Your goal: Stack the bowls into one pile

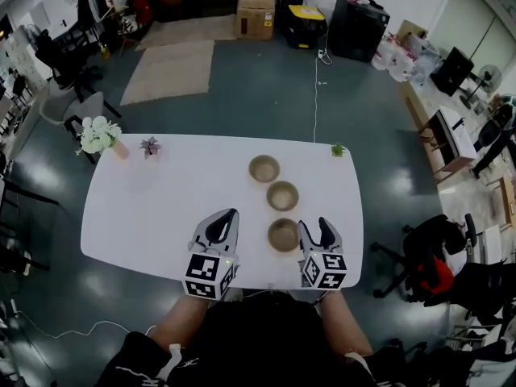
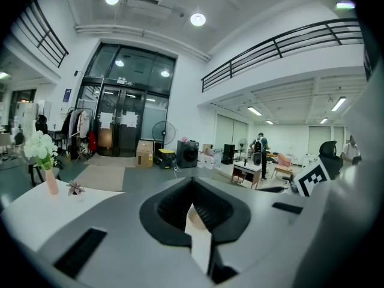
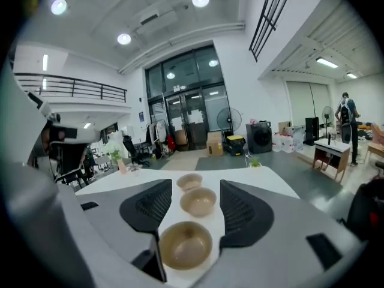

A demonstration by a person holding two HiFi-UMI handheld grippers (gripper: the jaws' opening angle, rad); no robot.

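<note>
Three tan bowls stand in a row on the white table (image 1: 161, 208): a far one (image 1: 264, 168), a middle one (image 1: 282, 195) and a near one (image 1: 283, 235). My right gripper (image 1: 316, 226) is just right of the near bowl, low over the table. In the right gripper view its jaws (image 3: 195, 188) stand open, with the near bowl (image 3: 185, 243), middle bowl (image 3: 198, 201) and far bowl (image 3: 189, 182) lined up in the gap, and no pad touches a bowl. My left gripper (image 1: 226, 216) hovers left of the near bowl. Its jaws (image 2: 193, 182) are shut and empty, with a sliver of bowl (image 2: 193, 219) behind them.
At the table's far left stand a vase of white flowers (image 1: 98, 135) and a small potted plant (image 1: 150, 146). A tiny green plant (image 1: 338, 149) sits at the far right corner. The front edge is close under both grippers. Office chairs (image 1: 427, 264) stand right of the table.
</note>
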